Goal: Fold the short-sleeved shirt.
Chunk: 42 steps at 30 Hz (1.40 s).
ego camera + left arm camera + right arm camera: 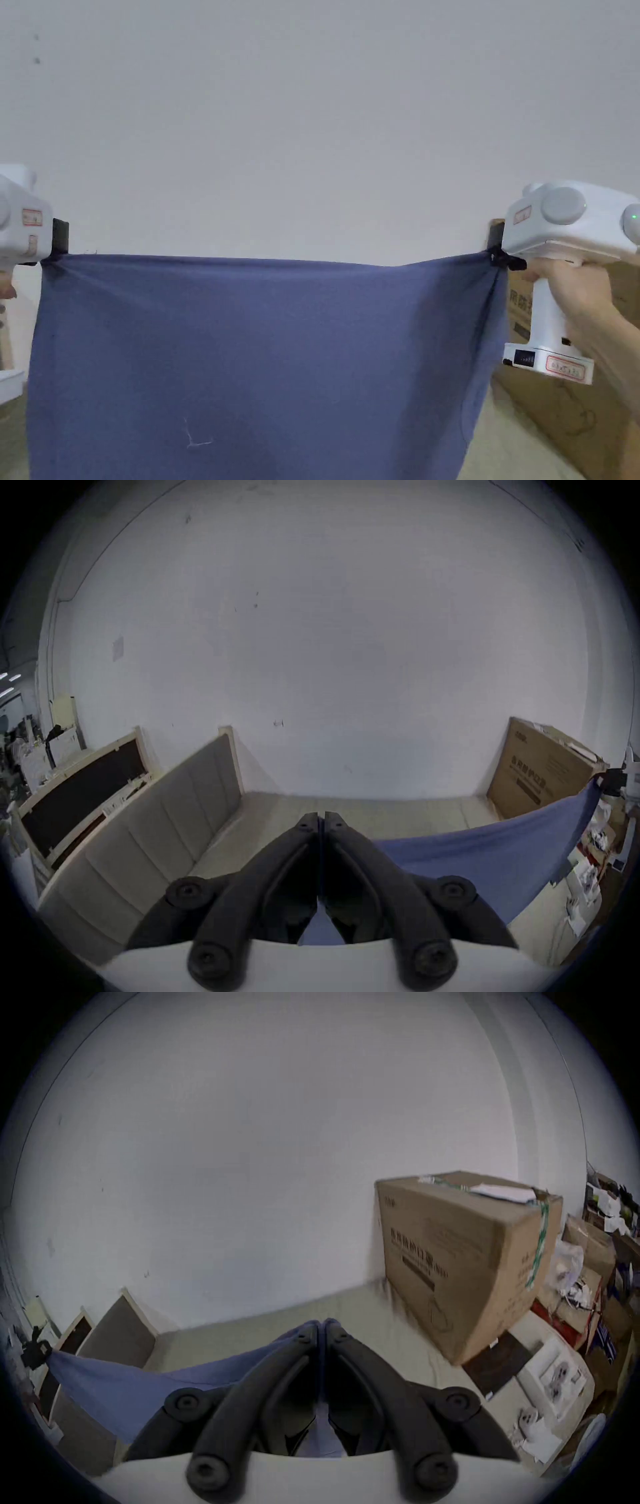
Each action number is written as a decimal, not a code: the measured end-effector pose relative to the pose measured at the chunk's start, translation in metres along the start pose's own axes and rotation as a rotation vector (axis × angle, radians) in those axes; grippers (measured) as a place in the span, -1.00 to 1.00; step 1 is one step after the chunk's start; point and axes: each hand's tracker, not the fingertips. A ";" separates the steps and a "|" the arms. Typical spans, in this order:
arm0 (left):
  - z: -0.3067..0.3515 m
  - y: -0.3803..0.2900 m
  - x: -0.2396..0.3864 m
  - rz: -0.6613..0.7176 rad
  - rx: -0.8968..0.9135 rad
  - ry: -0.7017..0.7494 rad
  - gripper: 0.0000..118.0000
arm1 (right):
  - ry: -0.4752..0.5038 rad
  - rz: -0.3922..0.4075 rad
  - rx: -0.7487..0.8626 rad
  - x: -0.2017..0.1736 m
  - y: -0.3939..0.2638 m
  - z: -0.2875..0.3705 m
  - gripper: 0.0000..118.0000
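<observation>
Grippers held a blue shirt point(262, 369) stretched in the air before a white wall point(312, 125): left gripper point(57, 251) and right gripper point(498, 255) each pinched a top corner, jaws pressed together on cloth.

The shirt point(262, 362) hangs before the wall point(312, 125), its top corners held left by the left gripper point(57, 240) and right by the right gripper point(498, 253), a cardboard box point(562, 406) behind its right edge.

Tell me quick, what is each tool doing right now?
Left tool: closed, pinching one top corner of the blue shirt.
Right tool: closed, pinching the shirt's other top corner.
</observation>
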 end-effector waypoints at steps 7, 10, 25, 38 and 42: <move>-0.052 0.067 0.014 0.010 0.097 0.013 -0.99 | -0.030 0.023 0.111 -0.028 0.093 -0.024 -0.95; -0.068 0.084 0.018 0.029 0.148 0.027 -0.99 | -0.054 0.034 0.150 -0.038 0.115 -0.022 -0.95; -0.193 -0.067 0.039 -0.064 -0.034 0.077 -0.99 | -0.096 0.168 -0.080 -0.016 -0.025 -0.154 -0.95; -0.292 -0.335 0.066 -0.100 -0.417 0.102 -0.99 | -0.202 0.174 -0.535 0.053 -0.269 -0.291 -0.95; -0.277 -0.362 0.055 -0.150 -0.476 0.089 -0.99 | -0.207 0.179 -0.573 0.071 -0.305 -0.283 -0.95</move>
